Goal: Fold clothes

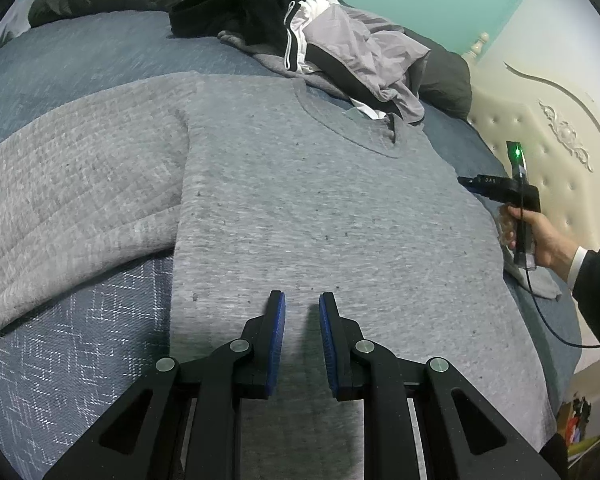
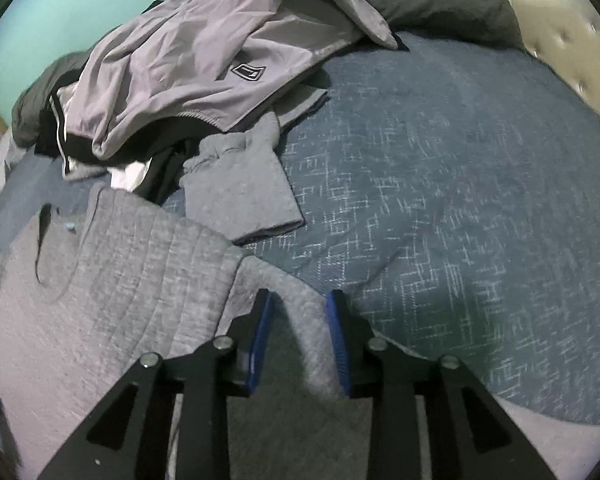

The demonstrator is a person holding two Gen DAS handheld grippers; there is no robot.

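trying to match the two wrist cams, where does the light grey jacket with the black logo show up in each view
Left wrist view: the light grey jacket lies crumpled at top centre, on the clothes pile behind the grey t-shirt.
Right wrist view: the jacket fills the upper left, logo facing up, beyond the t-shirt's neckline.
Shared landmark: the t-shirt's neckline, just in front of the pile in both views.

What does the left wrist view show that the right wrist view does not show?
Only the left wrist view shows the person's hand holding the right hand-held gripper, and the ornate headboard. Only the right wrist view shows a logo patch on the light jacket and a folded grey piece. Both show the grey shirt, the clothes pile and the blue bedspread.
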